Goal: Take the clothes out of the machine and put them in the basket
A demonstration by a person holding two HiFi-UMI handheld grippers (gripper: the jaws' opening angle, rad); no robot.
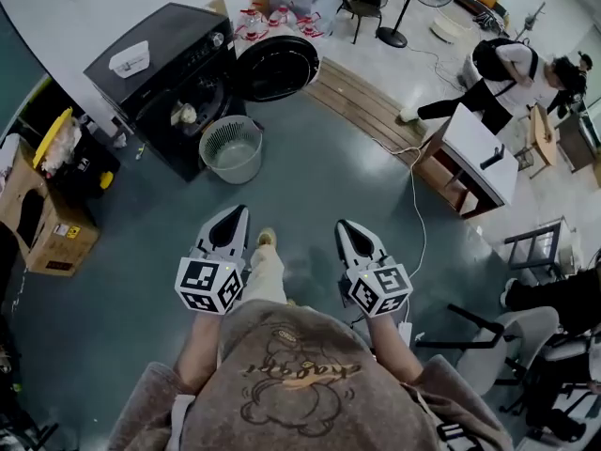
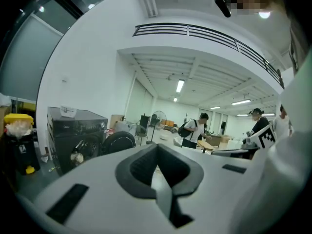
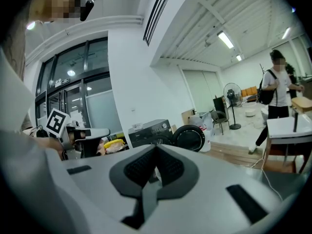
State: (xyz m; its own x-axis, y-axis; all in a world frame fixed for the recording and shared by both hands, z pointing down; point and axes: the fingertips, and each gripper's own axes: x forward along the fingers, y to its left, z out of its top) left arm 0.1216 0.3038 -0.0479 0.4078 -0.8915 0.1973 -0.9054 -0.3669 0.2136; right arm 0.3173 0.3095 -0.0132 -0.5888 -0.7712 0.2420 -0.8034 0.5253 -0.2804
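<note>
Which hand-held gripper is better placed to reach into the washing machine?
Probably left: the left hand-held gripper sits nearer the washing machine; the right hand-held gripper is farther. Both shut, empty.

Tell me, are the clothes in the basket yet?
Not yet. Done: the door of the machine is open. In hand: nothing. The left gripper and right gripper are both shut and empty, well short of the machine. Left to do: the clothes sit inside the machine, and the basket in front of it looks empty.
</note>
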